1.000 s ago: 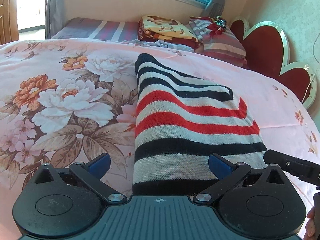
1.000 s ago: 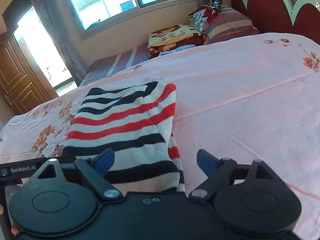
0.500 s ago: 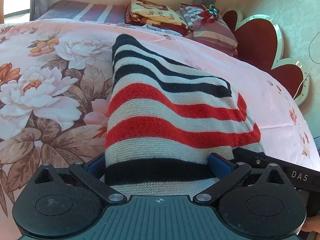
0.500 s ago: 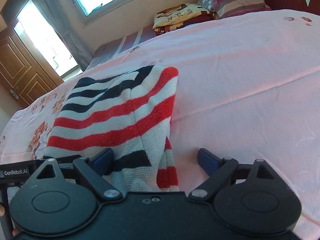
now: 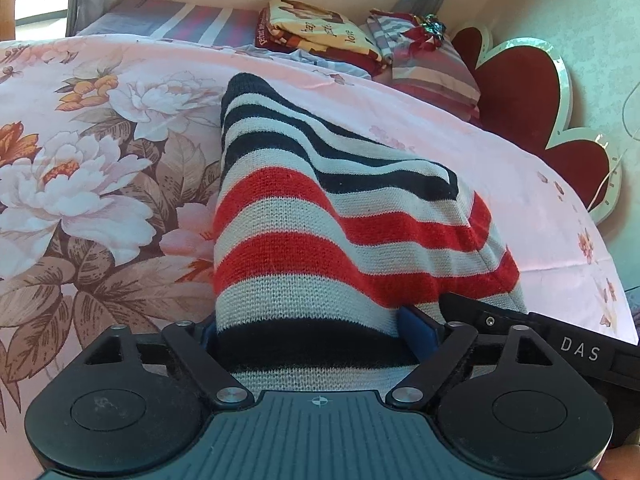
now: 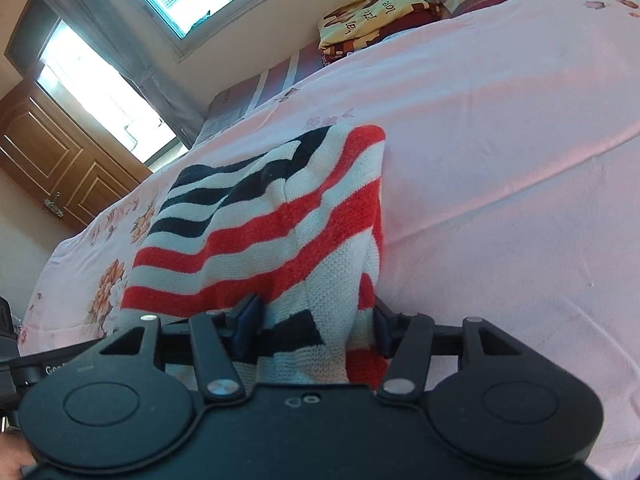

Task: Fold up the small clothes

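A knitted sweater (image 5: 320, 208) with black, white and red stripes lies folded lengthwise on the pink bedspread (image 5: 80, 200). Its near end sits between the blue pads of my left gripper (image 5: 312, 328), whose jaws are closing and gathering the fabric into a hump. In the right wrist view the same sweater (image 6: 260, 216) has its near right corner bunched between the pads of my right gripper (image 6: 314, 324), also closing and pinching the knit. The two grippers sit side by side at that near edge. The cloth hides the left pad of the left gripper.
Folded blankets (image 5: 320, 36) and striped pillows (image 5: 432, 64) are stacked at the far end of the bed by a red heart-shaped headboard (image 5: 520, 92). A window and a wooden door (image 6: 48, 152) lie beyond. Plain pink sheet (image 6: 500, 160) stretches right of the sweater.
Both grippers moved forward and down onto the sweater's near edge. Their jaws narrowed around it, and the fabric between them now bulges upward.
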Demonstrator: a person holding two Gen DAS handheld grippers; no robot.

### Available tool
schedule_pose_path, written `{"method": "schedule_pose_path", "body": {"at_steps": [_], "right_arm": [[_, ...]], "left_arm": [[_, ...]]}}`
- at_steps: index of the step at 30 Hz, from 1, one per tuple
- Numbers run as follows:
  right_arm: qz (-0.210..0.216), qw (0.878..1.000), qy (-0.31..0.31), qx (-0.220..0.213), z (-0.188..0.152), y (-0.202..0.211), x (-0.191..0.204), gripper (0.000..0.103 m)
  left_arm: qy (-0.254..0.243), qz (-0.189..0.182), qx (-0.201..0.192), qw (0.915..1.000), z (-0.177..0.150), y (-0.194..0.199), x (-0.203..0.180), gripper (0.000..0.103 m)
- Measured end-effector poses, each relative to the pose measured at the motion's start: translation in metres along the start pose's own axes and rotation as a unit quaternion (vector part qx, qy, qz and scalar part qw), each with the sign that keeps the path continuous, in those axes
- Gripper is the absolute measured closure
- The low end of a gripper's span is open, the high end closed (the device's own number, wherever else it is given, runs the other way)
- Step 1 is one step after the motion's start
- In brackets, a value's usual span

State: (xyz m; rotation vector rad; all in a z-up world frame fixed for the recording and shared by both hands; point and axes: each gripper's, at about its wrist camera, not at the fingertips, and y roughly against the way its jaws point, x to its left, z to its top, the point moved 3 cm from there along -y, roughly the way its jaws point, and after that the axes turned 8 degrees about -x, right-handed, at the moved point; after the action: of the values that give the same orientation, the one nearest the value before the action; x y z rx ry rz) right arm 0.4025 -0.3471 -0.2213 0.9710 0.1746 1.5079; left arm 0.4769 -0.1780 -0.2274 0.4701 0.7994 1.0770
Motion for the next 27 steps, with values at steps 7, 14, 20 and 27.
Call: {"method": "schedule_pose_path", "body": {"at_steps": [7, 14, 20, 27], "right_arm": [[0.017, 0.999, -0.024, -0.025, 0.0, 0.017, 0.007, 0.068], [0.05, 0.998, -0.032, -0.033, -0.002, 0.028, 0.03, 0.069], [0.082, 0.996, -0.031, -0.035, -0.012, 0.024, 0.074, 0.069], [0.115, 0.993, -0.015, -0.031, -0.03, -0.007, 0.16, 0.069]], "left_arm": [[-0.028, -0.002, -0.019, 0.9994, 0.007, 0.022, -0.003, 0.046], [-0.023, 0.002, -0.033, 0.9992, 0.009, 0.049, 0.011, 0.047], [-0.024, 0.023, -0.052, 0.9981, 0.015, 0.087, 0.052, 0.047], [-0.012, 0.051, -0.077, 0.9957, 0.03, 0.136, 0.145, 0.047]]}}
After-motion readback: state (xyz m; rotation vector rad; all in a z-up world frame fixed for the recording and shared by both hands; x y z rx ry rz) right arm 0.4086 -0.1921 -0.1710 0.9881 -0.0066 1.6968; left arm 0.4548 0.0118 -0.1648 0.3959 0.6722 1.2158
